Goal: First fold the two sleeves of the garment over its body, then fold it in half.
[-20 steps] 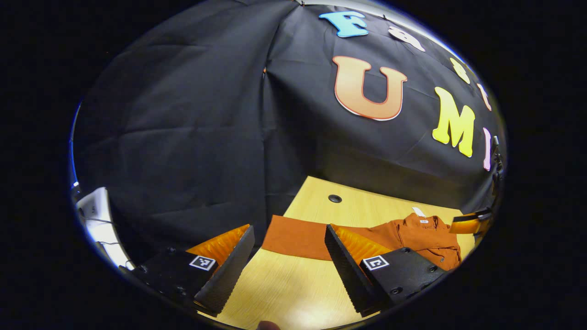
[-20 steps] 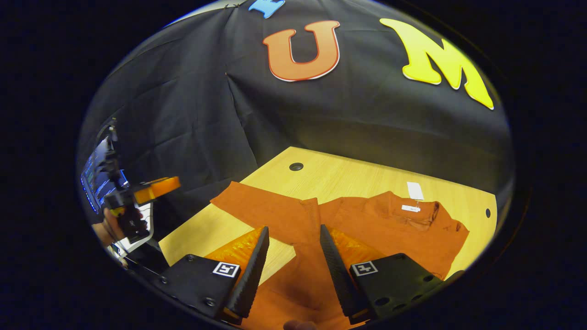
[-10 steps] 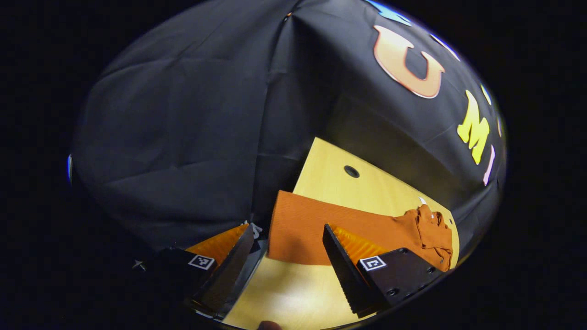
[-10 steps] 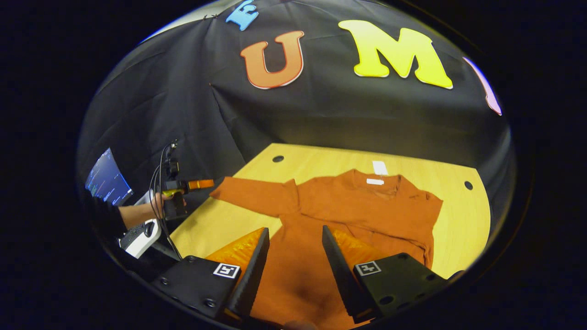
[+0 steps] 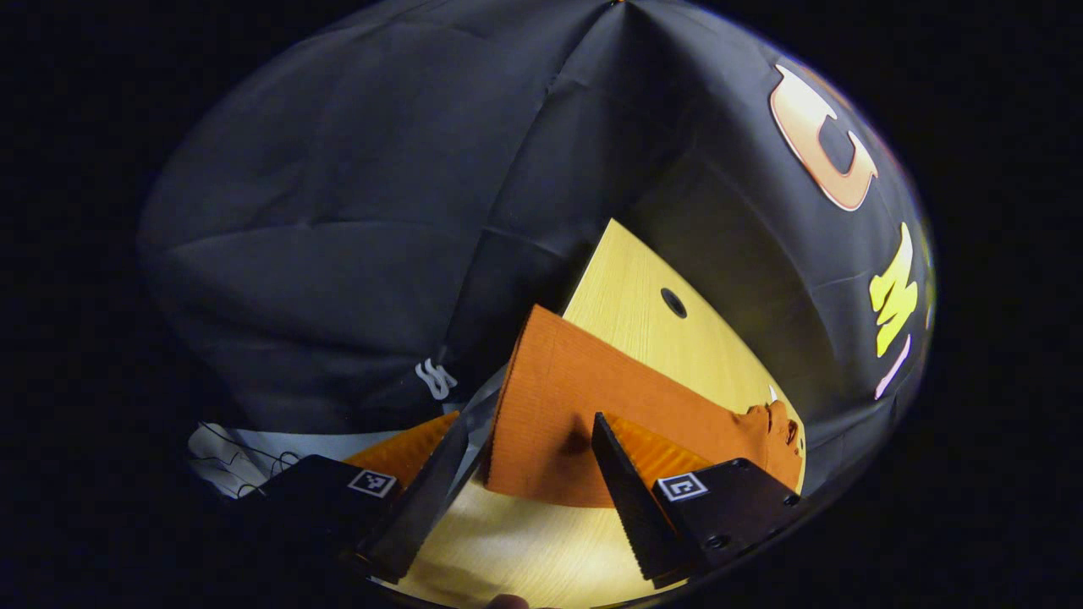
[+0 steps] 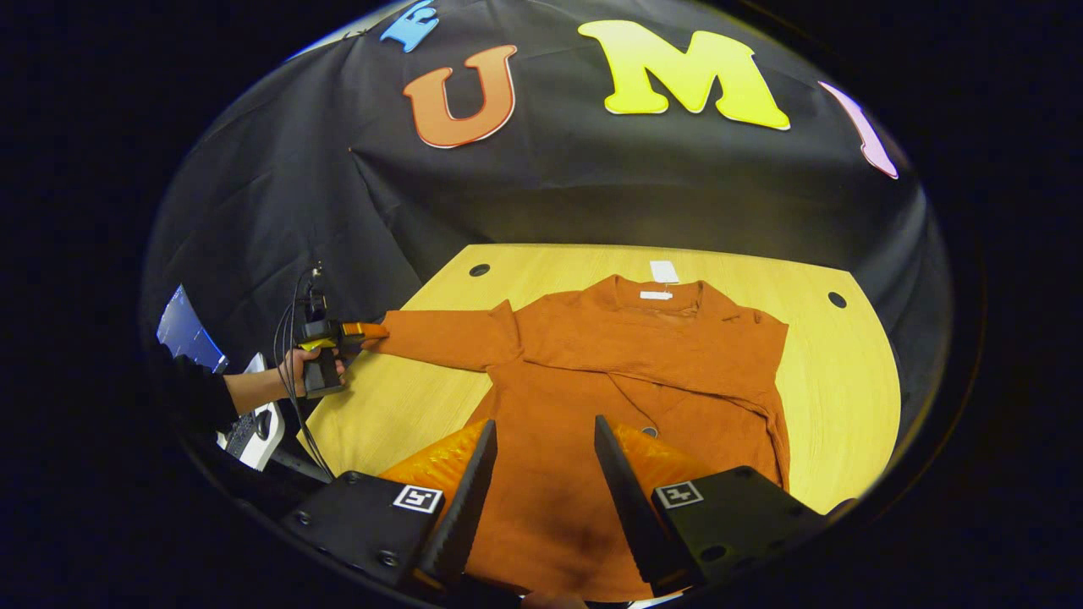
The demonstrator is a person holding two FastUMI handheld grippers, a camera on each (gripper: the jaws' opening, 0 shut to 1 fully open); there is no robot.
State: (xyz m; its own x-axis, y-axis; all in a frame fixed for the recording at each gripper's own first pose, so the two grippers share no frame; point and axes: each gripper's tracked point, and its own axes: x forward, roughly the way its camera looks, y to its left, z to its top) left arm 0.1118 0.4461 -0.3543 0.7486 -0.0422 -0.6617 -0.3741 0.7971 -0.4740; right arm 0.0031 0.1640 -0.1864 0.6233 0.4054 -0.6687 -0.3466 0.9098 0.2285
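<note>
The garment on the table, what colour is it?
The garment is a plain rusty orange, seen best in the right gripper view, spread on the light wooden table.

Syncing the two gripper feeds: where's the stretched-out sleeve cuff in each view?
Left gripper view: sleeve cuff sits low centre, just ahead of the open left gripper, reaching the table edge.
Right gripper view: sleeve cuff lies at middle left, its end at the left gripper held by a hand.
Shared landmark: the round table hole beyond the cuff.

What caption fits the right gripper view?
Orange garment flat on the table, one sleeve stretched toward the left hand-held gripper.
</note>
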